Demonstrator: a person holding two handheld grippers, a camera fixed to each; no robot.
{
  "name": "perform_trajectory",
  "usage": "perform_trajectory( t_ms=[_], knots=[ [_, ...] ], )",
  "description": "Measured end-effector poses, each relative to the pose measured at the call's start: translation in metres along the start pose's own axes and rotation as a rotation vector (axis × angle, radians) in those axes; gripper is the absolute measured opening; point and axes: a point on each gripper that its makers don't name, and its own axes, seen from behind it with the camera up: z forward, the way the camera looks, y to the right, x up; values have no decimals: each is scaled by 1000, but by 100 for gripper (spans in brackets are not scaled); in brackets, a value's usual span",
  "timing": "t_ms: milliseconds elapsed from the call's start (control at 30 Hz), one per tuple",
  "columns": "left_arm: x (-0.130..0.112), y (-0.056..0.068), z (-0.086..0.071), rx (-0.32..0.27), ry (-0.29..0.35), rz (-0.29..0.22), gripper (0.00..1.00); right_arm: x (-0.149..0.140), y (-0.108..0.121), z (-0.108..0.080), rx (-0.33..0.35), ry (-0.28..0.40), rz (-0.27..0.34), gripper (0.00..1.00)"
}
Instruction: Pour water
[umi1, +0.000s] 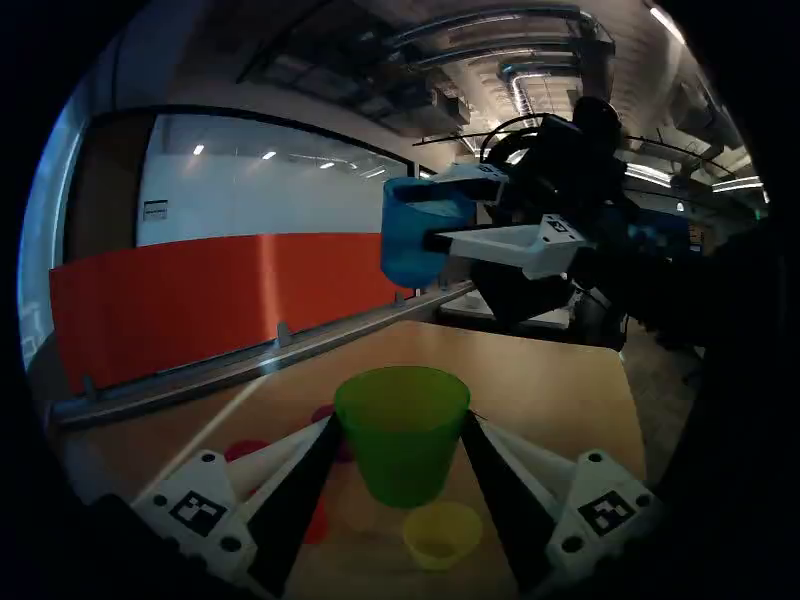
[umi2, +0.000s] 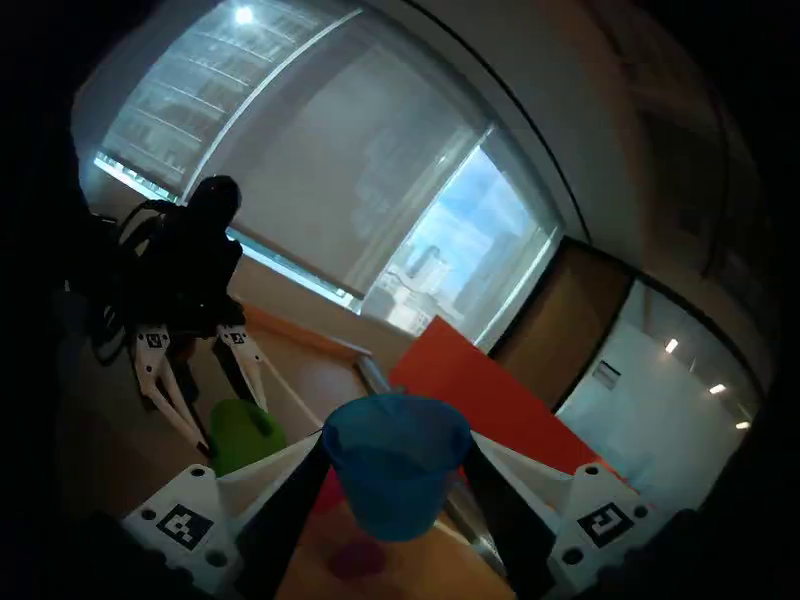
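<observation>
In the left gripper view a green cup (umi1: 403, 436) stands upright between the fingers of my left gripper (umi1: 402, 440), which is shut on it above the wooden table (umi1: 540, 370). Farther off and higher, the right gripper (umi1: 440, 240) holds a blue cup (umi1: 415, 232), tilted slightly. In the right gripper view that blue cup (umi2: 396, 462) sits between the fingers of my right gripper (umi2: 397, 465), both pressing its sides. Below left of it the left gripper (umi2: 215, 425) carries the green cup (umi2: 240, 432). Water inside either cup cannot be made out.
A small yellow cup (umi1: 441, 534) and red and pink cups (umi1: 318, 520) stand on the table under the left gripper. An orange partition (umi1: 200, 300) with a metal rail (umi1: 300, 345) runs along the table's far edge. A dark figure (umi2: 190, 260) holds the grippers.
</observation>
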Motion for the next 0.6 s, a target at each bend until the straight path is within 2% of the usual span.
perform_trajectory(
  t_ms=[367,600],
  knots=[
    [0,2,2,-1,1,4,86,9,-3,11,9,1,-138,91],
    [4,4,2,-1,18,-7,86,17,-4,16,7,8,-204,91]
  ],
)
